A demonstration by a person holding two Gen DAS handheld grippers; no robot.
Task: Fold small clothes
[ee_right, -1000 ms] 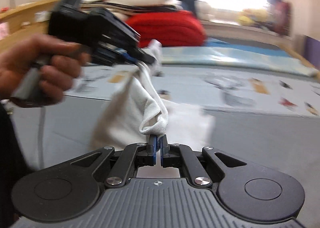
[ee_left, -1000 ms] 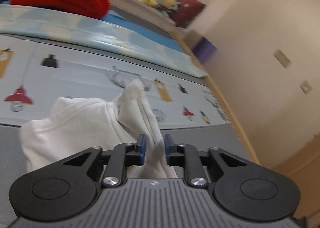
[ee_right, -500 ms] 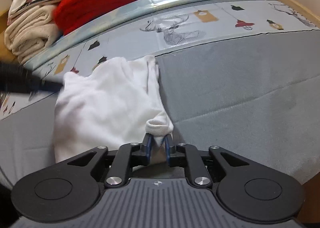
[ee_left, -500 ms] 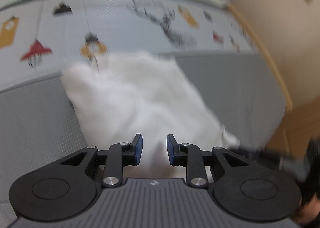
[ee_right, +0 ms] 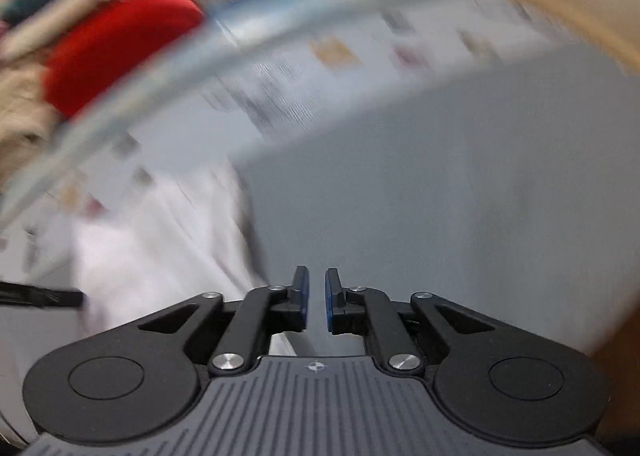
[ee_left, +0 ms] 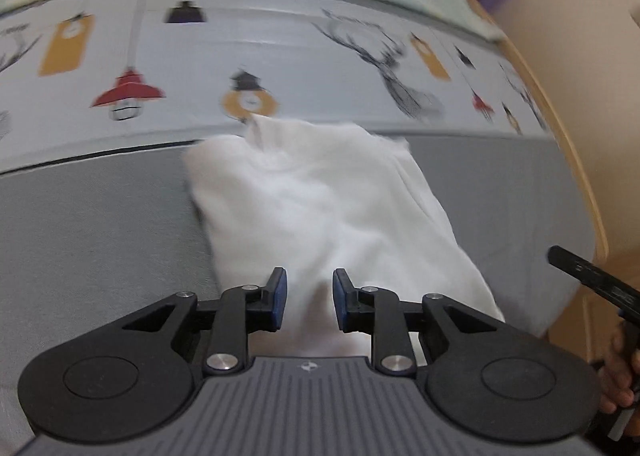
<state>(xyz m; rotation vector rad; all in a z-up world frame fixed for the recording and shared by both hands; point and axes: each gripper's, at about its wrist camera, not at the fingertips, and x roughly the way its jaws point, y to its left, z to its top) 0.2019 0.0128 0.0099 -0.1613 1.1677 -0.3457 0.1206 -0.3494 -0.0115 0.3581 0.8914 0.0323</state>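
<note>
A small white garment [ee_left: 320, 208] lies folded flat on the grey bed sheet [ee_left: 100, 236]. My left gripper [ee_left: 306, 296] hovers over its near edge, tilted steeply down. It is open, and the cloth shows below the gap with no pad pressing on it. In the blurred right wrist view the garment [ee_right: 160, 248] lies to the left. My right gripper [ee_right: 316, 296] is over bare grey sheet beside it, open by a narrow gap with nothing between the pads. The right gripper's black body [ee_left: 592, 280] also shows at the right edge of the left wrist view.
A patterned blanket [ee_left: 280, 56] with lamps and deer lies beyond the garment. Behind it is a stack of folded clothes topped by a red one [ee_right: 120, 40]. The wooden bed rim [ee_left: 576, 160] runs along the right. A hand [ee_left: 616, 376] grips the right tool.
Both grippers held the garment up a second ago. It now lies flat on the bed and both have let go. The right gripper has swung off the cloth, to its right.
</note>
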